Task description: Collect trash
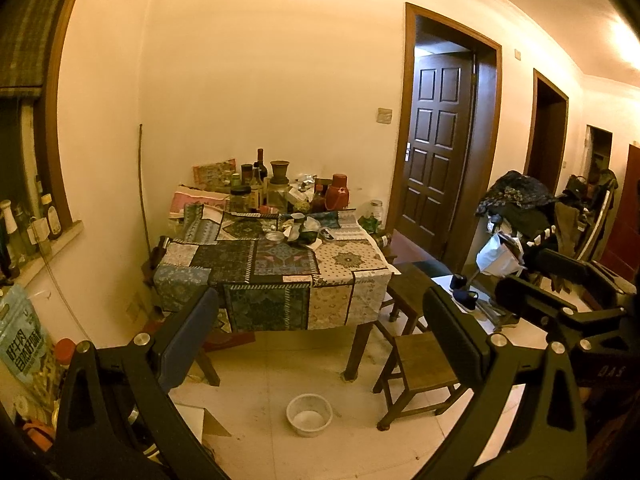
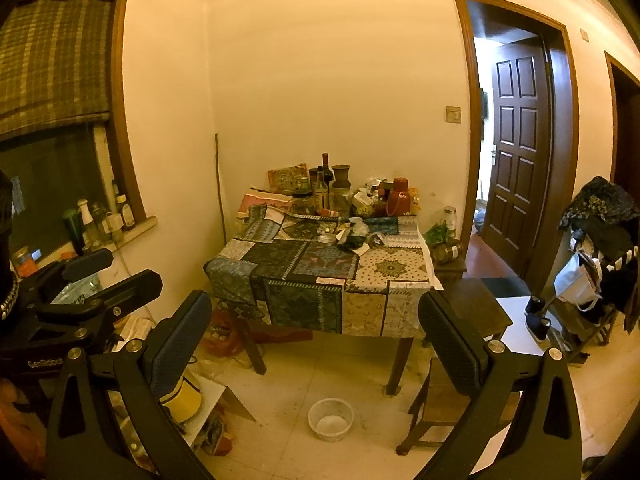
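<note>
Trash sits in a small heap (image 1: pixel 306 232) on the patchwork tablecloth (image 1: pixel 276 268): crumpled wrappers, a dark green bag and bits of paper, just right of a round metal tin (image 1: pixel 274 236) and in front of the row of bottles and jars at the wall side of the table. From the right wrist view the same heap (image 2: pixel 352 236) lies near the cloth's far right part, with a red thermos (image 2: pixel 399 196) behind it. Among the bottles stands a dark wine bottle (image 2: pixel 326 170) beside a brown clay pot (image 2: pixel 341 174).

Both grippers hang in the air well short of the table, pointed toward it. The left gripper (image 1: pixel 320 332) has its fingers spread wide with nothing between them; the right gripper (image 2: pixel 314 328) is likewise released and empty. Each appears at the edge of the other's camera.

On the tiled floor in front of the table stands a white plastic basin (image 1: pixel 309 414), apparently empty. A low wooden stool (image 1: pixel 420 368) is just right of the table's front leg. Further right of the table, a dark panelled door (image 1: pixel 436 144) stands open, and a rack heaped with clothes and bags (image 1: pixel 516 208) is beyond the stool. Left of the table, bottles line a windowsill (image 2: pixel 100 220) under a woven blind (image 2: pixel 56 48).
</note>
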Demonstrator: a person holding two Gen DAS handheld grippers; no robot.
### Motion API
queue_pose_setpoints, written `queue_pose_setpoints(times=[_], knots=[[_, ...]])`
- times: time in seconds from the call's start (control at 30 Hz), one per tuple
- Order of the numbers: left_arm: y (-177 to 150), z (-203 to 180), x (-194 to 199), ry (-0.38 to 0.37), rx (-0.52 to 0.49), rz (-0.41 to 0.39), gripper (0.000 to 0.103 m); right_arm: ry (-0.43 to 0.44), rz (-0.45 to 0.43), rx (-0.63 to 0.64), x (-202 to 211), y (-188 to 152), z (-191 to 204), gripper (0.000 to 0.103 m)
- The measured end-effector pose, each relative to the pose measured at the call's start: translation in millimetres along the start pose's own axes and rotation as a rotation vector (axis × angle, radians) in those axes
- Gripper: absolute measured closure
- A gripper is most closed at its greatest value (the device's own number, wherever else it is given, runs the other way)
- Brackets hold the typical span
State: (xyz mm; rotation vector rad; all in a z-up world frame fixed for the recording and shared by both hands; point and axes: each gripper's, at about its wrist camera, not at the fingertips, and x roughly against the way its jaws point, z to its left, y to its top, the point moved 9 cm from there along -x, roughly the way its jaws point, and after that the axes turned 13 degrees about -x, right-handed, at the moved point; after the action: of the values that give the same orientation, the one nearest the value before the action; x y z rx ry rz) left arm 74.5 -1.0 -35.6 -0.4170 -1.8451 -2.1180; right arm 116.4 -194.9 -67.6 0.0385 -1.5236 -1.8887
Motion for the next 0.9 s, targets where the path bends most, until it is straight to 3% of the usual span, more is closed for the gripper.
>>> queue_pose_setpoints(times=[0.63,0.9], knots=[[35,-25,-72,0.07,-0.003,0.003,0.001,-0.019,-0.008,-0.032,-53,40,-63,0.0],[41,-11,-135,0.068,0.025,0.054,0.001,-0.063,0.028,-0.093,-103,54,-91,0.0]])
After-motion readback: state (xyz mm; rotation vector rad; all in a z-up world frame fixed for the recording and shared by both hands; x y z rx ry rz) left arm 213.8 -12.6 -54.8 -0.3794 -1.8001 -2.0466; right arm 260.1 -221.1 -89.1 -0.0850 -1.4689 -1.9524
